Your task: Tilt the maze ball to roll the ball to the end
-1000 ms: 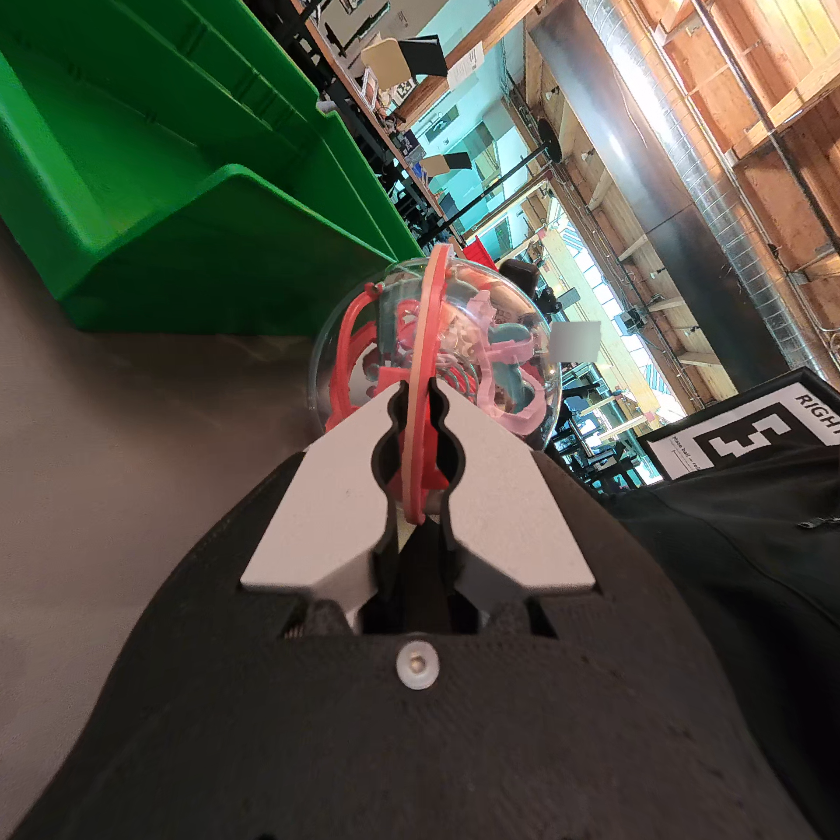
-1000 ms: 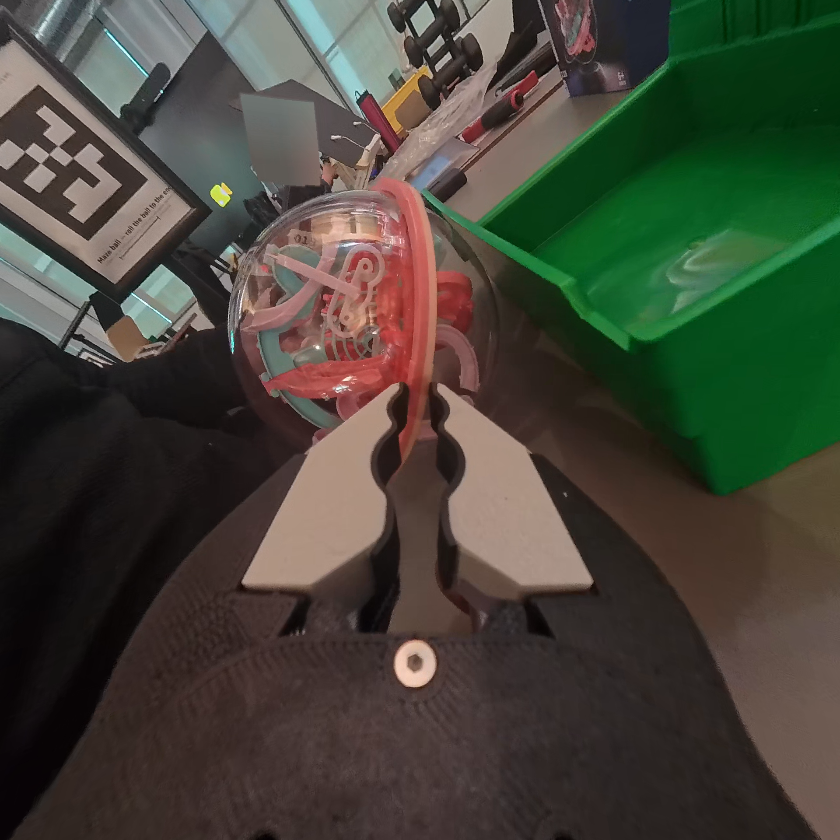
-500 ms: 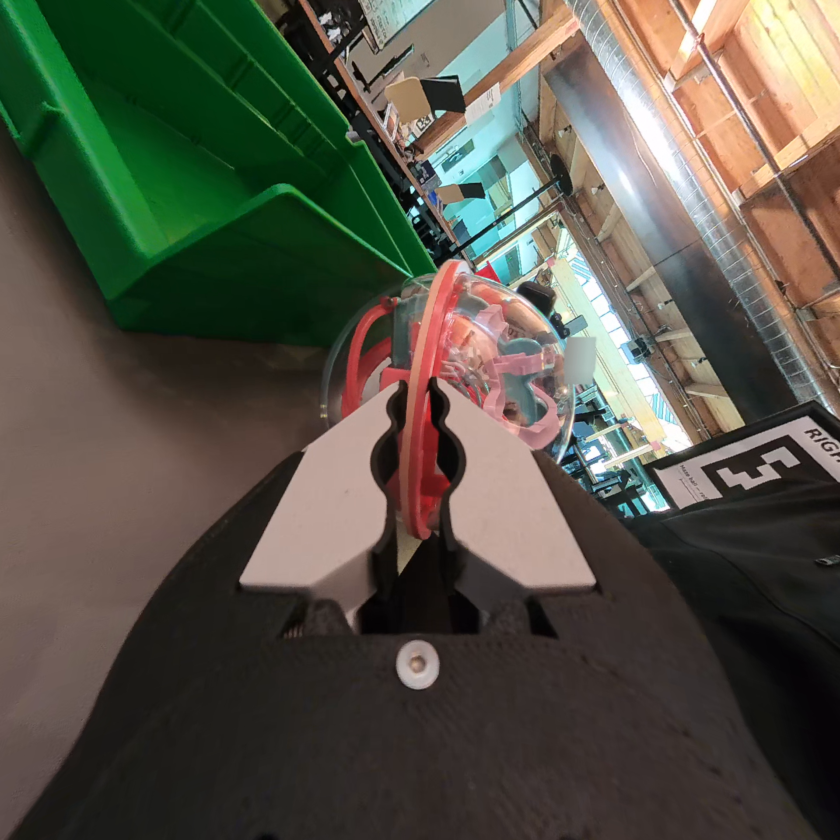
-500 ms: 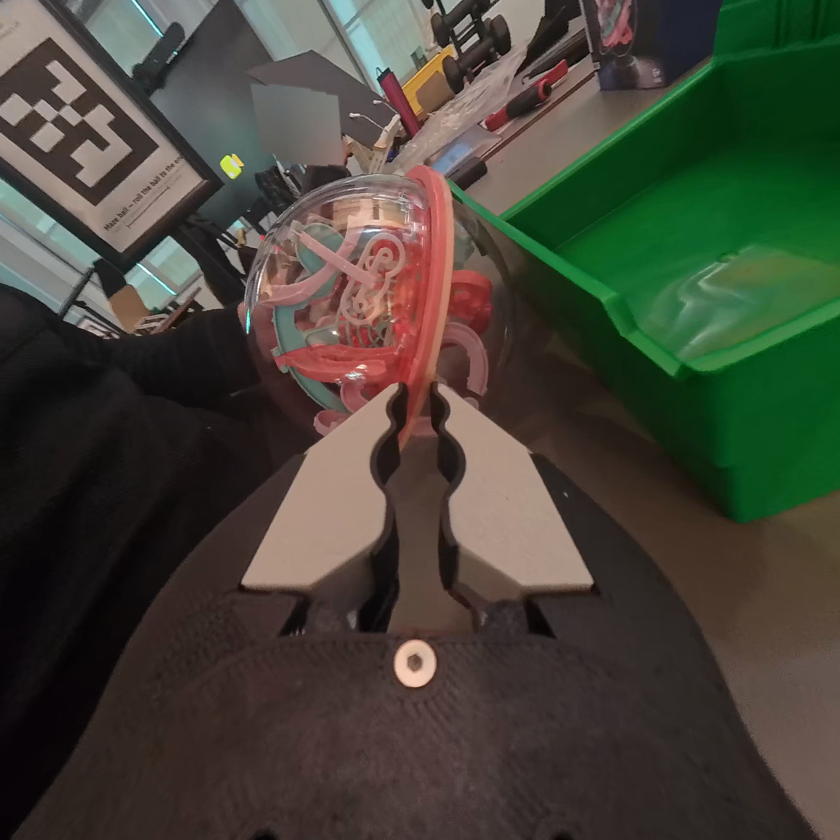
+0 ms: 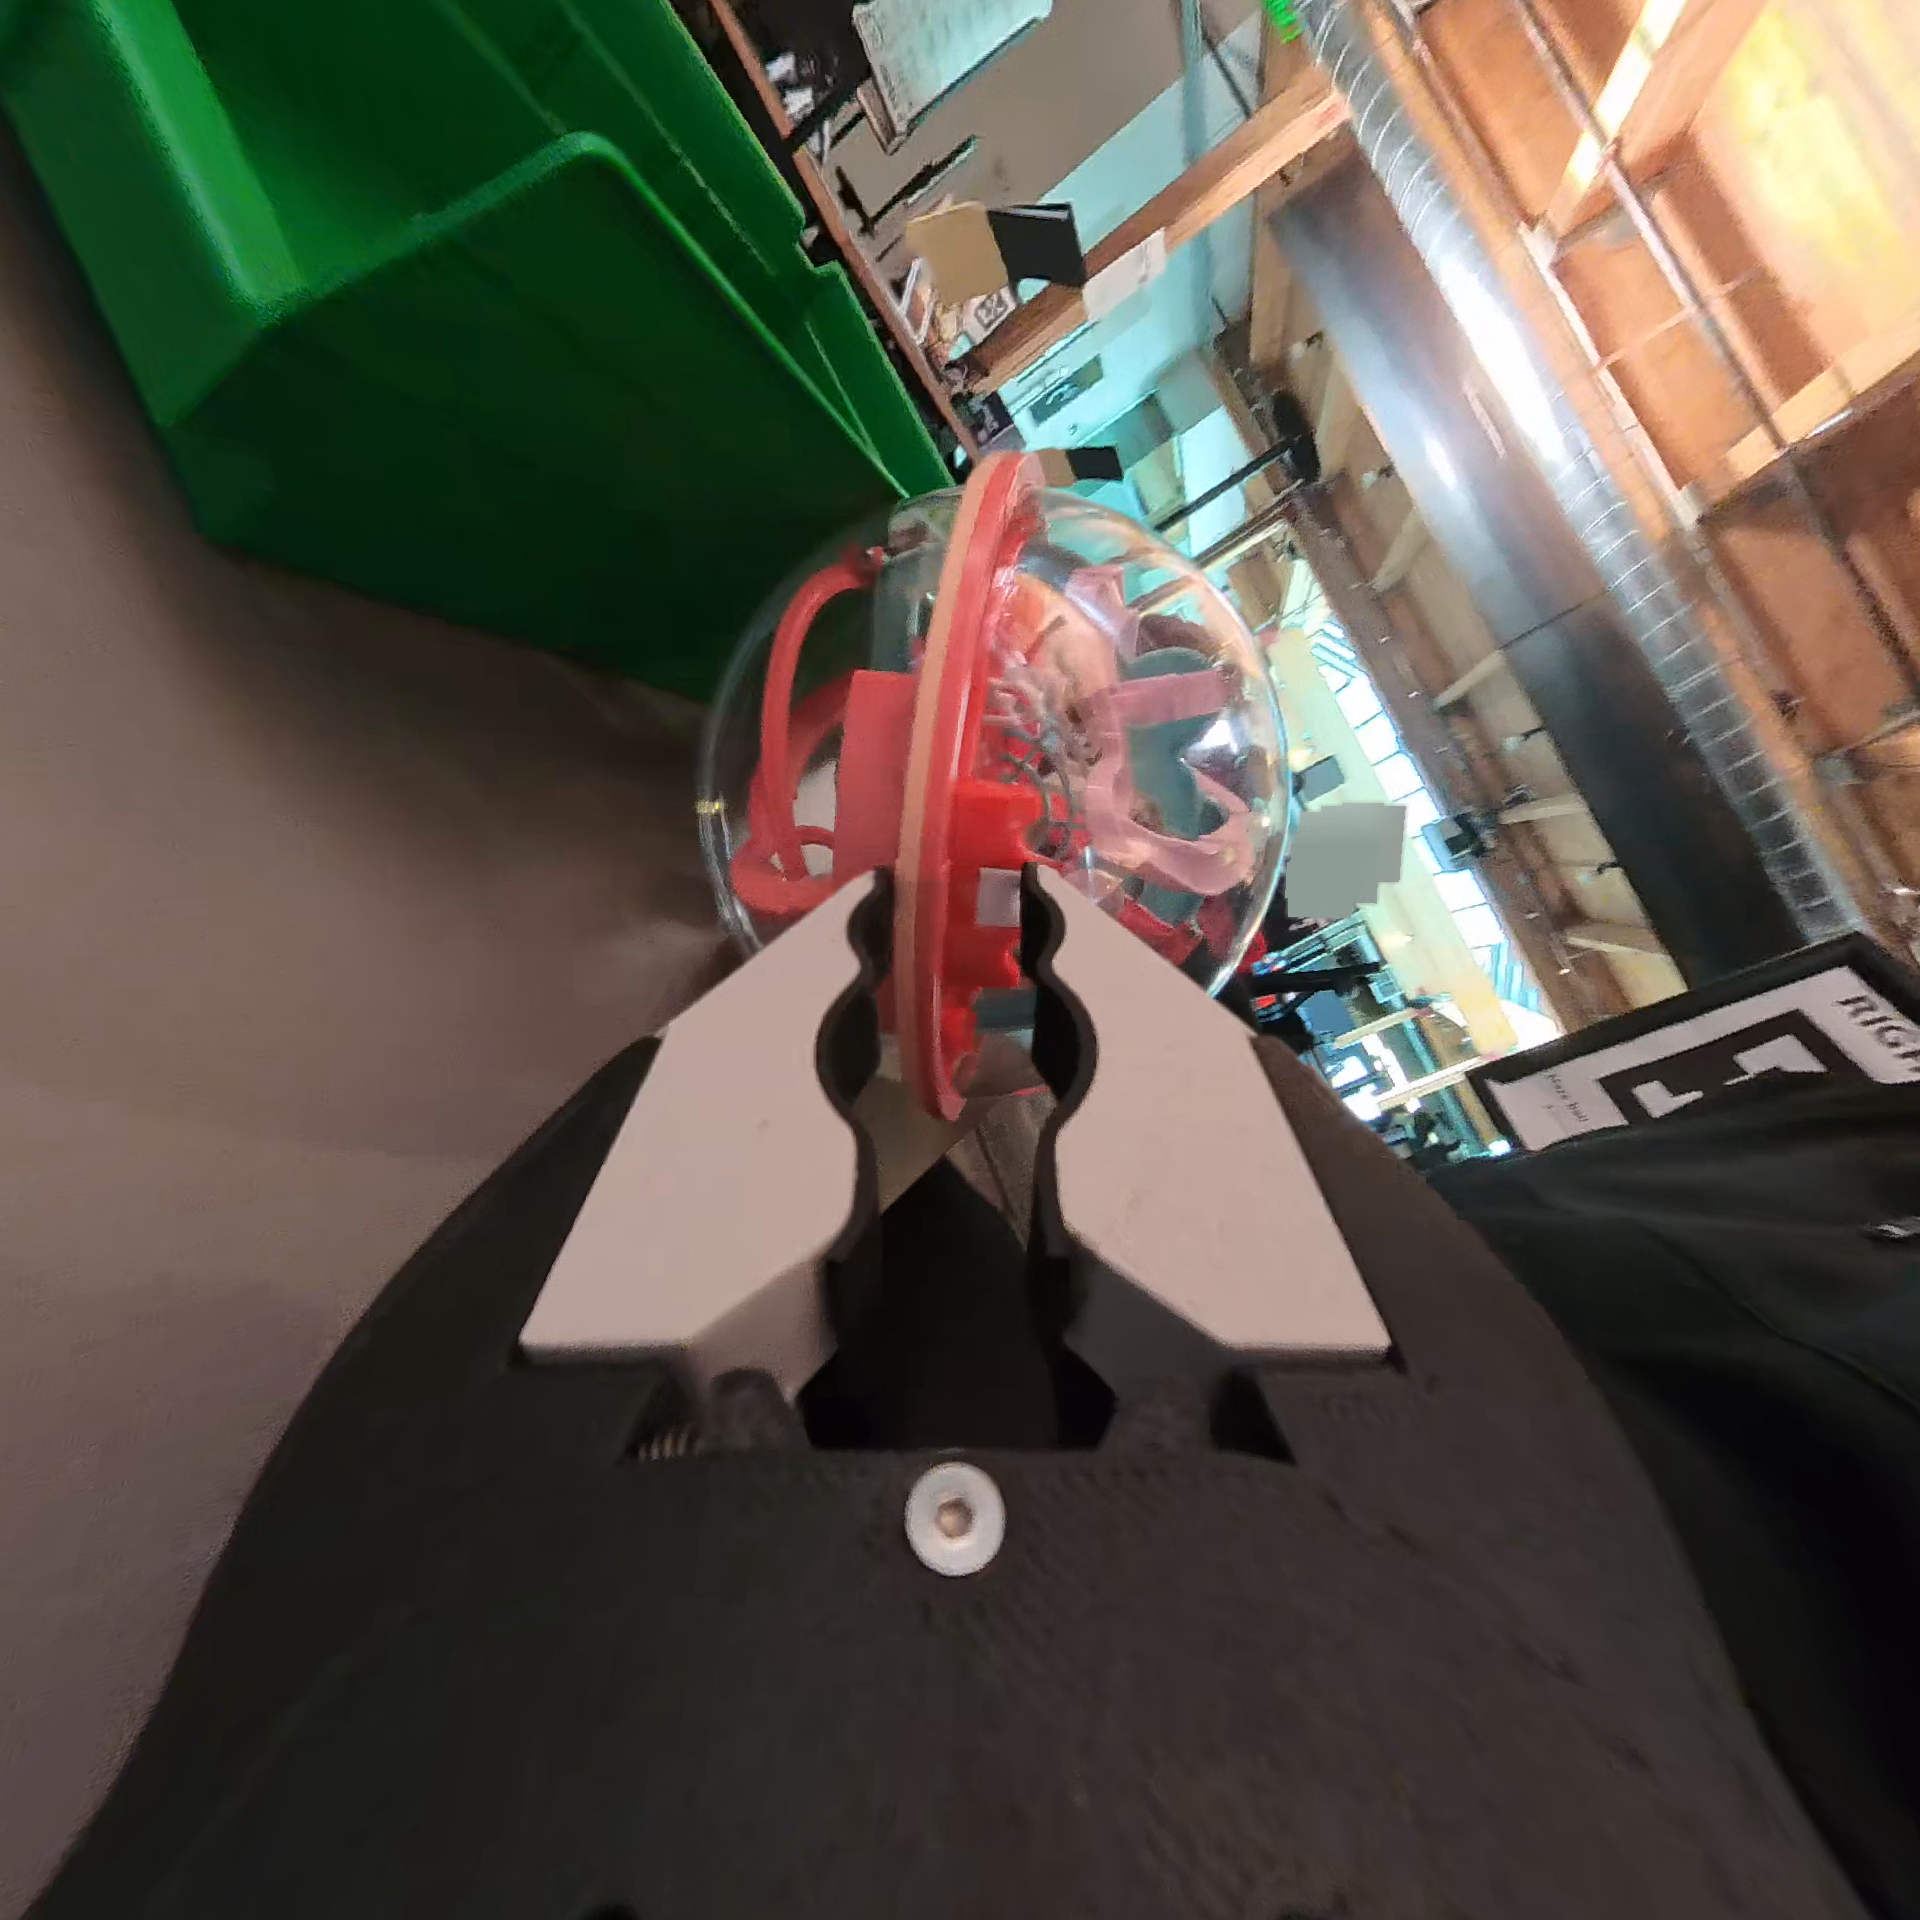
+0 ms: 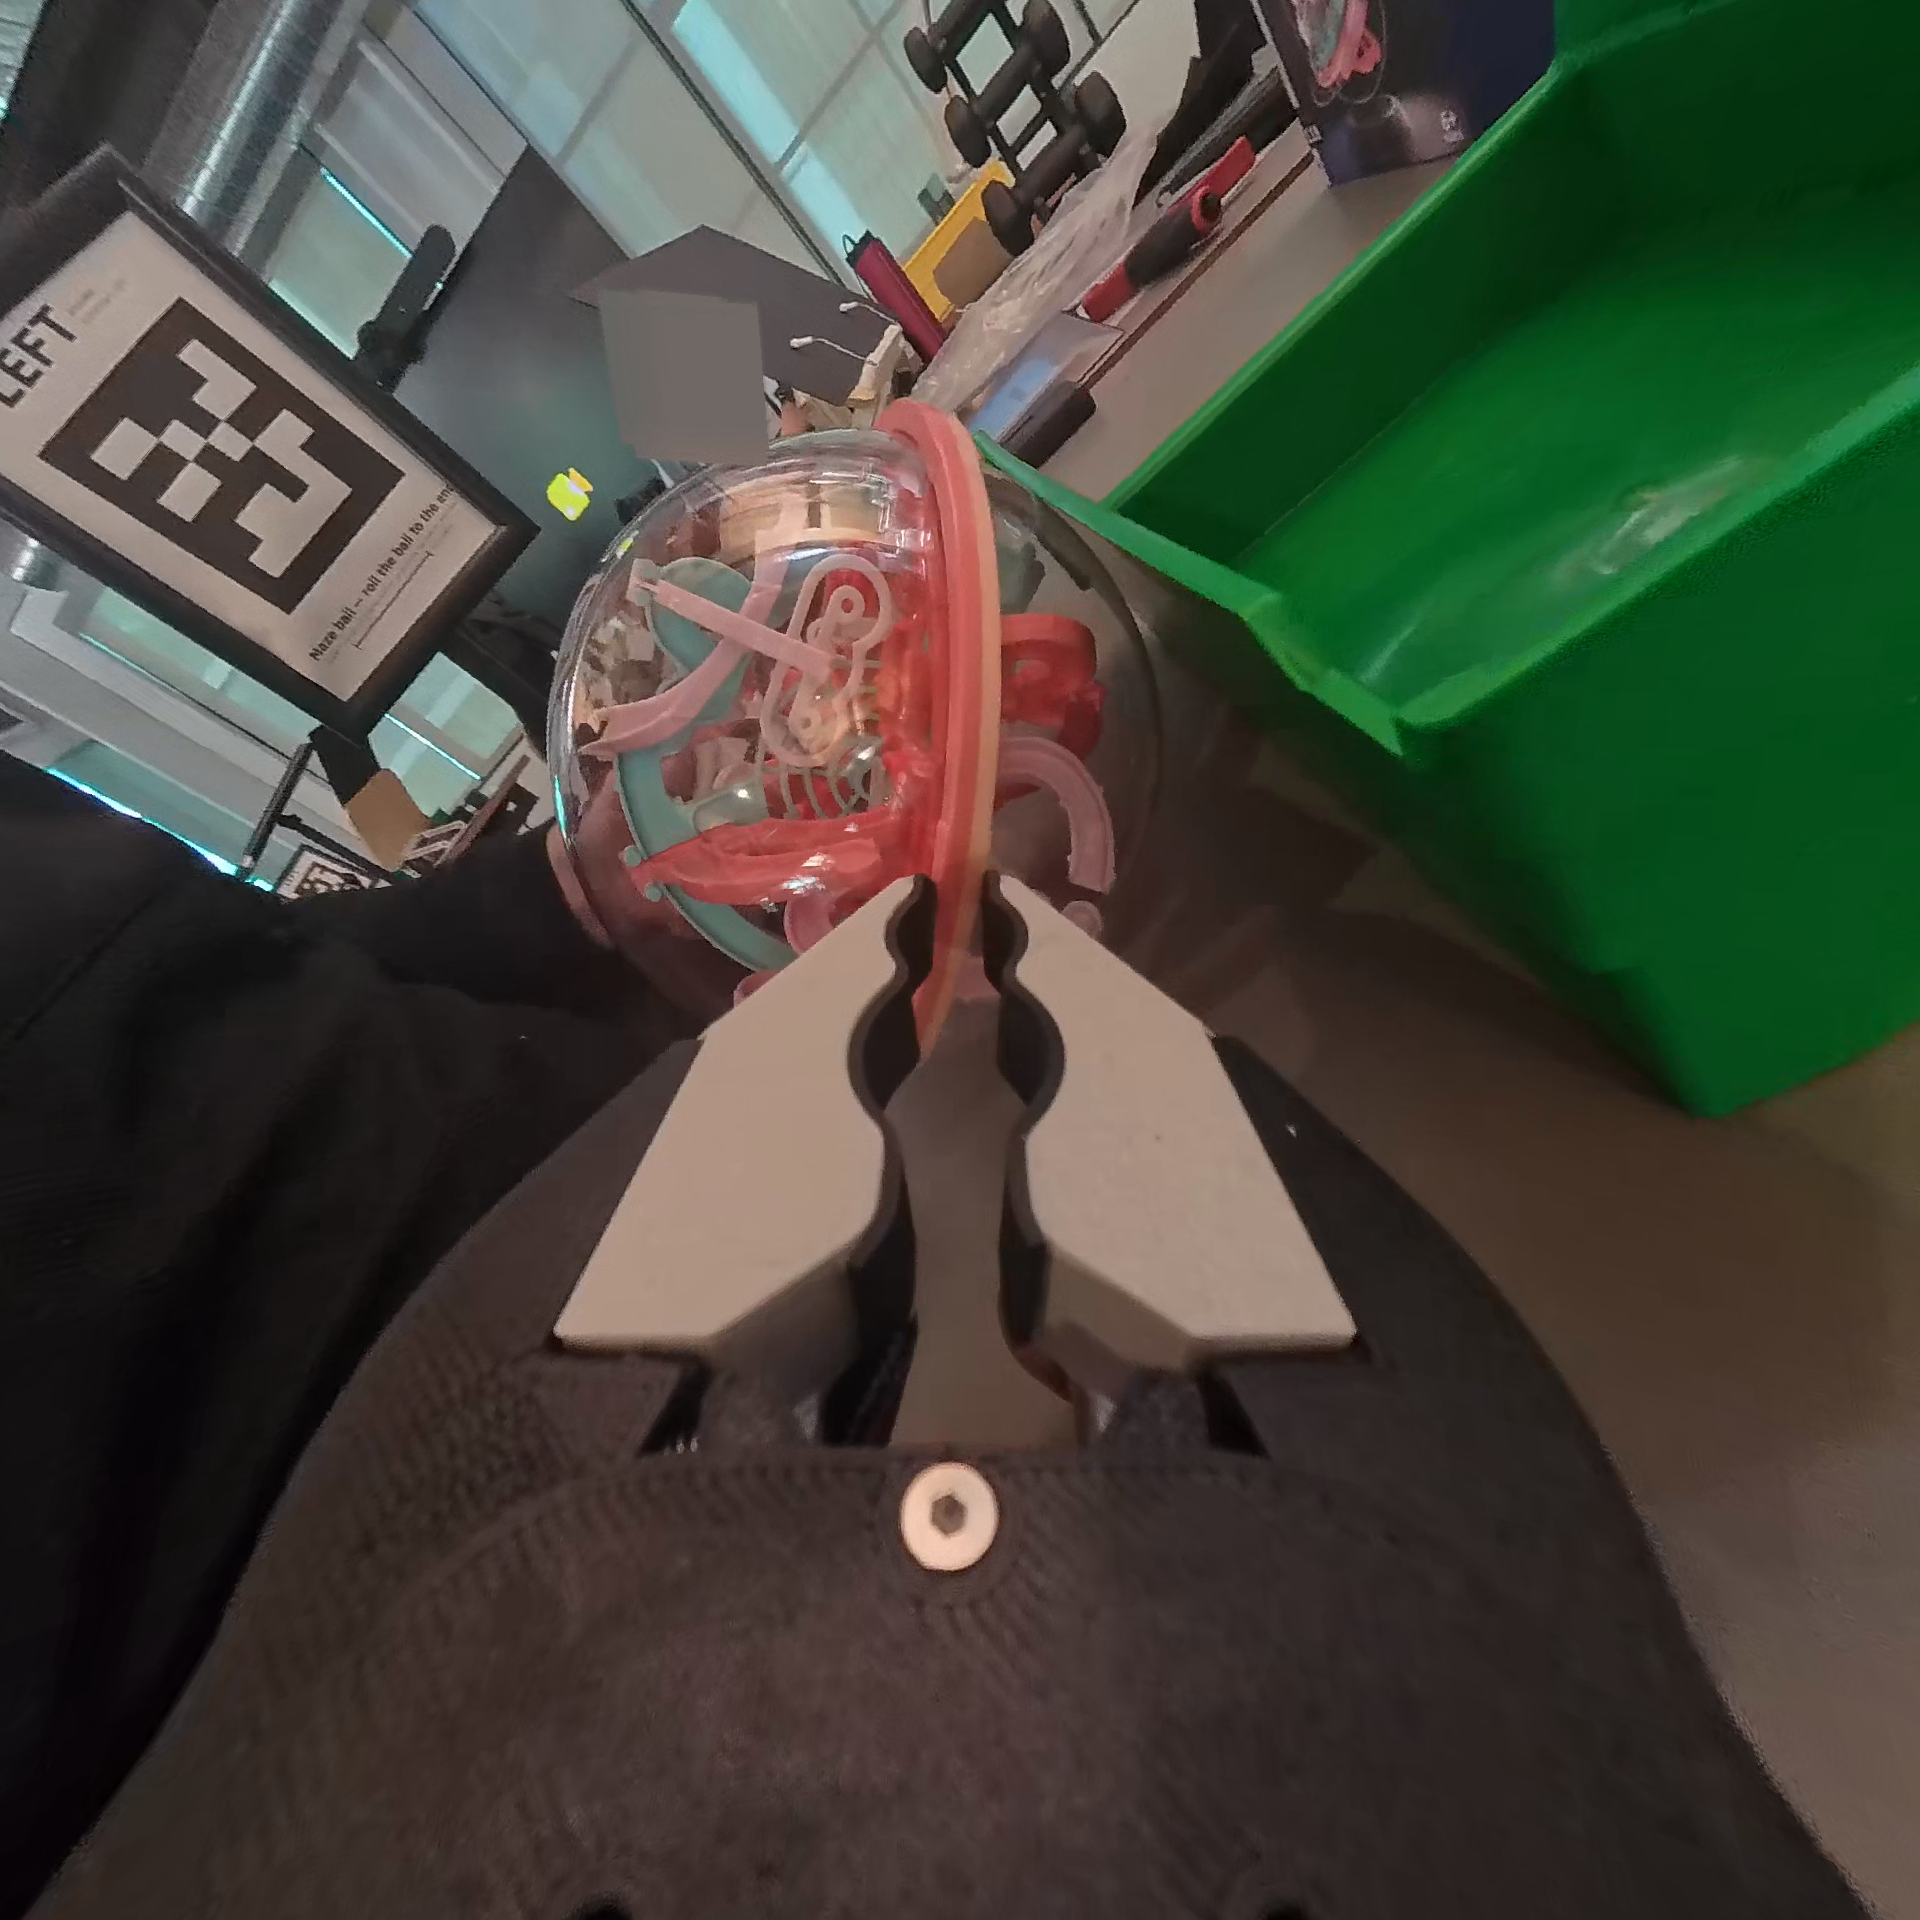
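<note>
- I am watching my left gripper (image 5: 951, 894) standing with its jaws apart around the red equator rim of the maze ball (image 5: 1091, 748); the rim and a red block on it are sitting in the slot, and I am seeing a sliver of space beside each pad, so this side is not pinching
- I am seeing my right gripper (image 6: 958, 896) clamping together on the same rim, both pads pressing the thin red band from either side
- The maze ball (image 6: 769, 707) is sitting clear of the grey table (image 6: 1558, 1299) at about twelve o'clock from each set of fingertips, its clear shell showing red, pink and teal tracks inside; I cannot tell where the little ball inside is lying
- A green bin (image 6: 1558, 499) is standing at roughly two o'clock from the sphere in the right wrist view, and green bins (image 5: 468, 343) are lying at ten o'clock in the left one
- A framed black-and-white marker card (image 6: 229, 457) is showing at ten o'clock in the right view
</note>
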A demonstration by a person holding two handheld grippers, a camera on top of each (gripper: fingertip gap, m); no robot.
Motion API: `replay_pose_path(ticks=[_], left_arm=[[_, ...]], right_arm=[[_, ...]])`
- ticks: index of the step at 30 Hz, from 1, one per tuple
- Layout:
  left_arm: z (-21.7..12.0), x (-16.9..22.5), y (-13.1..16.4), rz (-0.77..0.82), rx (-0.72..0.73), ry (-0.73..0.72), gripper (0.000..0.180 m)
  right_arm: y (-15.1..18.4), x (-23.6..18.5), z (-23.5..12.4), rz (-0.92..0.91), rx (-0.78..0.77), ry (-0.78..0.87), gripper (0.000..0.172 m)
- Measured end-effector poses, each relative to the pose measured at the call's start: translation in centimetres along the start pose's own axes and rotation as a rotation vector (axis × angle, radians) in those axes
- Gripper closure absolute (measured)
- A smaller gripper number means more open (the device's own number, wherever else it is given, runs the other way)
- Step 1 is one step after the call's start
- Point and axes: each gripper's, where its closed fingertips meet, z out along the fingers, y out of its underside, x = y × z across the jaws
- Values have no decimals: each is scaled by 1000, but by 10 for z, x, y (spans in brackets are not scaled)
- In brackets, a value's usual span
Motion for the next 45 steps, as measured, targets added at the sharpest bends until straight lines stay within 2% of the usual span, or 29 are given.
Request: replay_pose_path(ticks=[4,13,17,26,31,45], left_arm=[[2,-2,-2,-21,20,16,172],[2,-3,-5,-110,-21,8,172],[1,-1,-4,-107,-75,0,172],[-2,-4,-12,-134,-93,-35,172],[-4,-4,-14,-165,-135,-40,172],[1,-12,-29,-189,-167,-73,172]], right_arm=[[4,1,-2,18,-11,3,165],[18,-10,-4,42,-67,-17,164],[19,-11,-5,15,-86,-14,158],[24,-15,1,-66,-127,26,154],[32,-19,4,-22,-144,16,161],[49,-37,13,89,-135,-26,163]])
